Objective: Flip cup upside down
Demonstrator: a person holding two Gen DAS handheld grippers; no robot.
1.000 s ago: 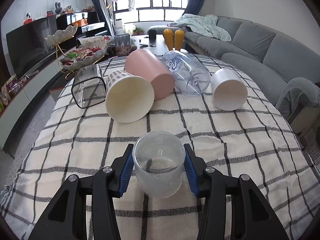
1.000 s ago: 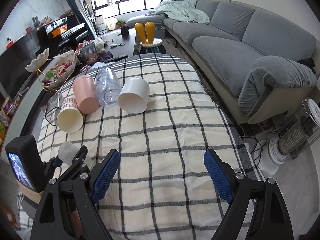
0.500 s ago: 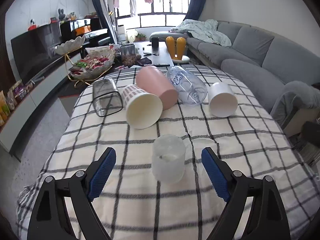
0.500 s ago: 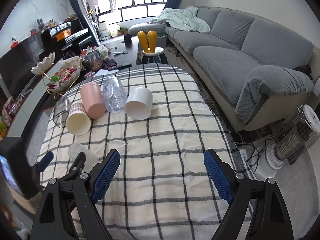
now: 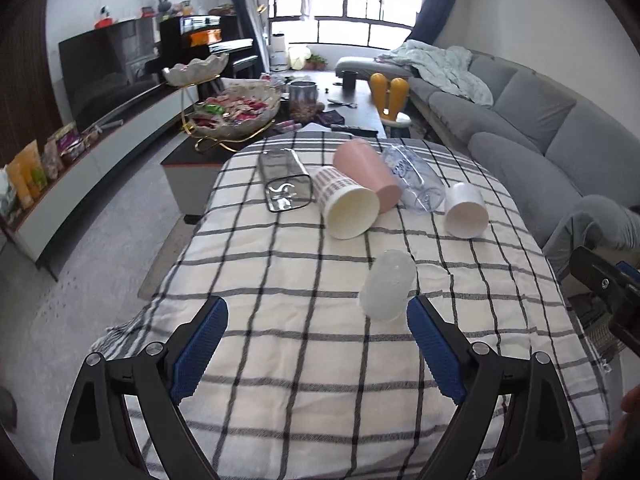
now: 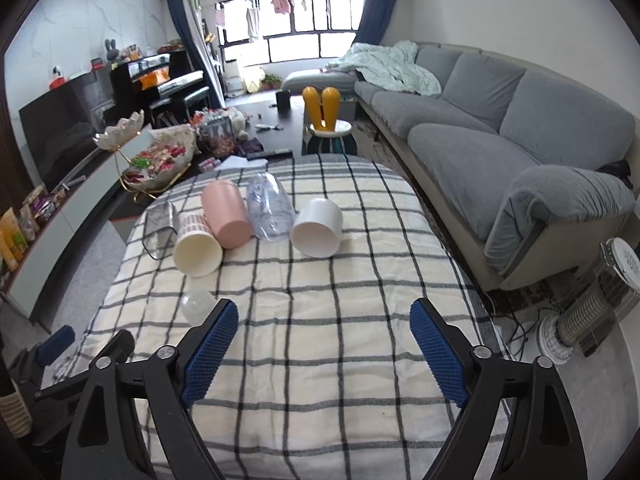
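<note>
A frosted translucent cup (image 5: pixel 388 285) stands upside down on the checked tablecloth (image 5: pixel 280 280), just beyond my left gripper's right finger; it also shows in the right wrist view (image 6: pixel 195 305). My left gripper (image 5: pixel 318 346) is open and empty, drawn back above the near part of the table. My right gripper (image 6: pixel 324 350) is open and empty, well to the right of the frosted cup.
Several cups lie on their sides in a row at the far end: a clear square cup (image 5: pixel 285 184), a patterned paper cup (image 5: pixel 346 205), a pink cup (image 5: pixel 366 172), a clear plastic cup (image 5: pixel 414 182) and a white cup (image 5: pixel 465 210). A grey sofa (image 6: pixel 500 128) stands to the right.
My left gripper opened, let go of the frosted cup and pulled back and up. The cup stays upside down on the cloth. My right gripper rose slightly.
</note>
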